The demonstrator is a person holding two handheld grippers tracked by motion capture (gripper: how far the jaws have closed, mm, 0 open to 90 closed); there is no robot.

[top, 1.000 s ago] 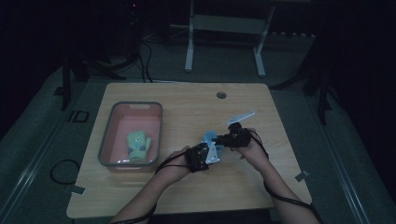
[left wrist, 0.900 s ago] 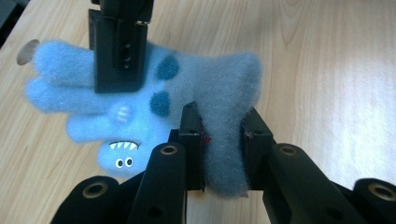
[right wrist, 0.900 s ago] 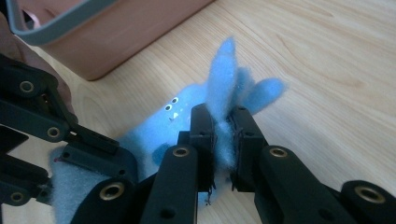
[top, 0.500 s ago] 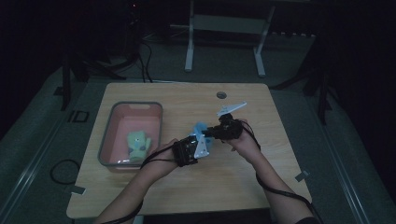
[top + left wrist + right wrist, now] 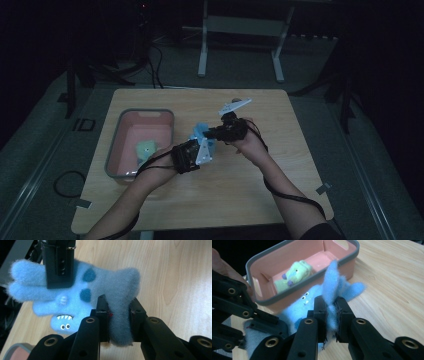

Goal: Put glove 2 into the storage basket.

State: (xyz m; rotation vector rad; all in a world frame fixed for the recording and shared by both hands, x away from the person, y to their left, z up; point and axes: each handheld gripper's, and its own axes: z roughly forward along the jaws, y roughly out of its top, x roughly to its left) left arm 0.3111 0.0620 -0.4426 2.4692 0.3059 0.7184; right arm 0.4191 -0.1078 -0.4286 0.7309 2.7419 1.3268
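A blue plush monster (image 5: 201,131) with dark spots and small teeth hangs above the table between my two grippers. My left gripper (image 5: 119,307) is shut on one limb of the blue plush (image 5: 82,292). Gripping another tuft of the blue plush (image 5: 337,285) is my right gripper (image 5: 331,303), also shut. In the high view the left gripper (image 5: 196,145) and right gripper (image 5: 210,133) meet at the toy, just right of a pink bin (image 5: 116,145) with a grey rim. A green plush (image 5: 146,149) lies inside the bin.
The bin's rim (image 5: 299,287) stands close behind the toy in the right gripper view, with the green plush (image 5: 294,275) in it. A small dark round thing (image 5: 236,100) sits near the table's far edge. Cables trail from both grippers along the forearms.
Both hands have lifted the blue plush off the table and carried it to the left, toward the pink bin. Both grips stay closed on it.
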